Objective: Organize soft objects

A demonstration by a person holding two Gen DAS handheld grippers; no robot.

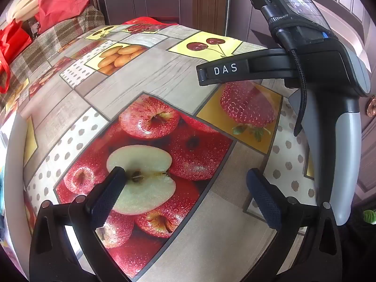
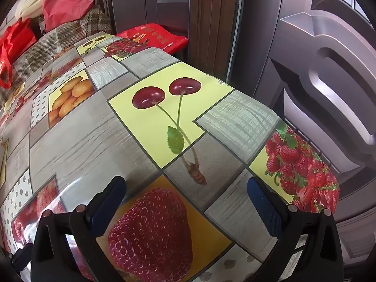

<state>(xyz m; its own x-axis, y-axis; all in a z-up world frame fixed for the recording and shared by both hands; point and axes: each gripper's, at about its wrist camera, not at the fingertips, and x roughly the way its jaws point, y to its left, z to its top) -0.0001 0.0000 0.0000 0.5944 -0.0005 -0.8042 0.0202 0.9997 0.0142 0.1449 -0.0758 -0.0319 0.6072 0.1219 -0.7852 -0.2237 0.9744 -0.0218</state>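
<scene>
No soft object is lying between either pair of jaws. The nearest soft things are sitting at the far left end of the table: a red fabric bag (image 1: 58,1) resting on a brown plaid cloth (image 1: 70,31), a second red bag with handles (image 1: 10,47) hanging beside it, and a flat red printed bag (image 2: 152,35) lying just past the table's far edge.

The left gripper (image 1: 185,191) is hovering with its jaws spread wide and nothing in them, tilting down over the glossy fruit-print tablecloth (image 1: 164,80), above the printed halved apple. Its textured black fingers (image 1: 108,195) are standing well apart.

The right gripper (image 2: 186,198) is likewise gaping wide and holding nothing, pointing down at the printed strawberry and cherries near the table's right edge. In the left wrist view its black and grey body is reaching in from the right, one finger labelled "DAS" (image 1: 224,70) standing out above the cloth.

Dark panelled doors (image 2: 329,82) are standing behind the table.
</scene>
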